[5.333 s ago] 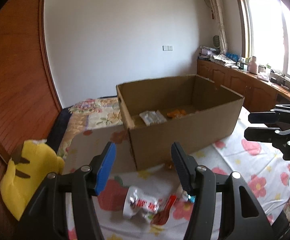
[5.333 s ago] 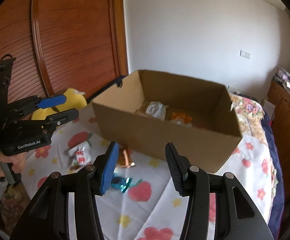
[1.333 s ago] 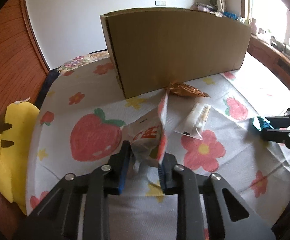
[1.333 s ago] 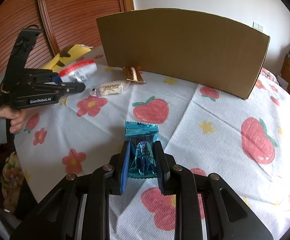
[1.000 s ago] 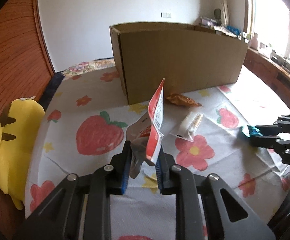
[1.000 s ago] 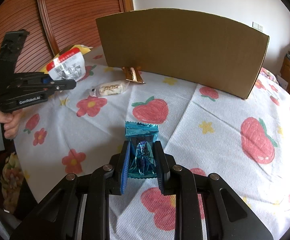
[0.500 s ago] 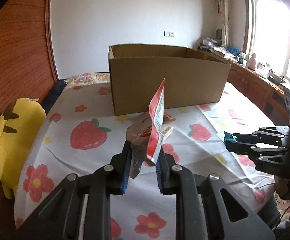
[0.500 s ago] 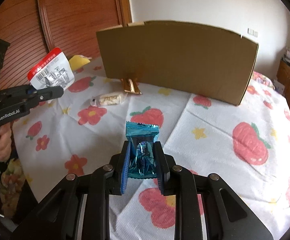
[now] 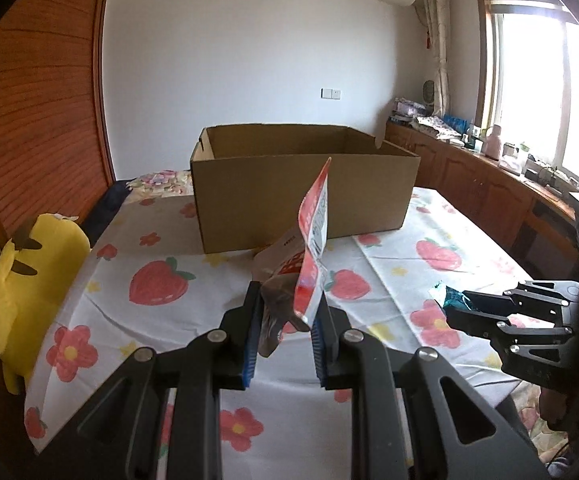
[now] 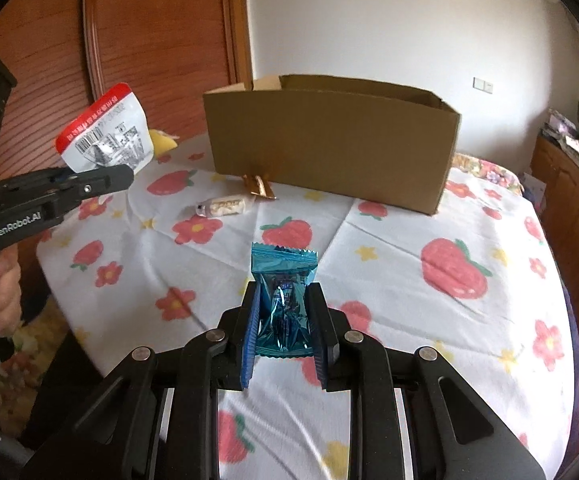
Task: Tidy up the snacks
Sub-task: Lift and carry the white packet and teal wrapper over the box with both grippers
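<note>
My left gripper is shut on a red and white snack pouch, held edge-on above the table; in the right wrist view the same pouch sticks up from the left gripper. A blue foil snack packet is clamped in my right gripper, which hangs above the tablecloth; the left wrist view shows that gripper at the right with the packet. An open cardboard box stands beyond both. Its inside is hidden.
A clear packet of pale snacks and a gold wrapper lie on the strawberry tablecloth by the box's near wall. A yellow plush toy sits at the table's left edge. Wooden cabinets run along the right wall.
Both grippers have risen with their snacks still held, so the box's open rim now shows. The red and white pouch has lifted clear of the tablecloth.
</note>
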`<state>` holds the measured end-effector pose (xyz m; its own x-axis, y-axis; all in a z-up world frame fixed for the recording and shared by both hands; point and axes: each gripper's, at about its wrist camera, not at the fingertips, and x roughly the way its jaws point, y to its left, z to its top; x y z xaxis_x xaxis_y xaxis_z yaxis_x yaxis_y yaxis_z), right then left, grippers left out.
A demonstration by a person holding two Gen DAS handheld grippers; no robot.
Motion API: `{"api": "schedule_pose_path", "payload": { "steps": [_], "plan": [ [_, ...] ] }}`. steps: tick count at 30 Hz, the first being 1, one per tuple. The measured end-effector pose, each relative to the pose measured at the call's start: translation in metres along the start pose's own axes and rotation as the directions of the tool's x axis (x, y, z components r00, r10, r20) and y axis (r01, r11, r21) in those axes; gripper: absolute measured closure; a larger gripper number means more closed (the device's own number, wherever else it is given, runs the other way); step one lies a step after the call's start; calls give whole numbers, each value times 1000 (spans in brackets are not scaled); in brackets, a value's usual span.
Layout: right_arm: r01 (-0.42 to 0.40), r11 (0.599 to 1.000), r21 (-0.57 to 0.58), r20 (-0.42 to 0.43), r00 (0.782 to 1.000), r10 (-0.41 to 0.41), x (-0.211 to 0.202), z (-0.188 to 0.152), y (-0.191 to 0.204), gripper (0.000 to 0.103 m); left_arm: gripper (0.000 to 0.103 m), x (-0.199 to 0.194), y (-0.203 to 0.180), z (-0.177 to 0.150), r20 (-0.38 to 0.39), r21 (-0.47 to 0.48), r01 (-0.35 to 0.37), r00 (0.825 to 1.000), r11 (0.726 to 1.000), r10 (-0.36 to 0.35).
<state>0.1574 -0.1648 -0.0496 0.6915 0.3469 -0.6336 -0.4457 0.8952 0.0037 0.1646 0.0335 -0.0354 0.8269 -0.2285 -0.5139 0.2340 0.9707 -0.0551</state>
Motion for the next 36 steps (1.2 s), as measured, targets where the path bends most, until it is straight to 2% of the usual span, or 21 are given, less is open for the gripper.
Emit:
{"api": "schedule_pose_path", "payload": {
  "steps": [8, 14, 25, 36],
  "plan": [
    [21, 999, 36, 29, 999, -22, -21, -5, -8, 82, 83, -10, -10, 7, 31, -2, 0, 1000, 1000, 0],
    [17, 998, 52, 62, 998, -21, -34, 6, -13, 82, 83, -11, -12, 18, 53, -1, -2, 999, 1000, 2],
    [4, 1000, -5, 157, 988, -3, -48, 71, -18, 82, 83, 12, -8, 68, 98, 19, 14, 995, 1000, -16],
    [31, 997, -66, 214, 977, -16, -11, 143, -34, 82, 83, 67, -5, 128, 149, 72, 47, 987, 996, -58]
  ]
}}
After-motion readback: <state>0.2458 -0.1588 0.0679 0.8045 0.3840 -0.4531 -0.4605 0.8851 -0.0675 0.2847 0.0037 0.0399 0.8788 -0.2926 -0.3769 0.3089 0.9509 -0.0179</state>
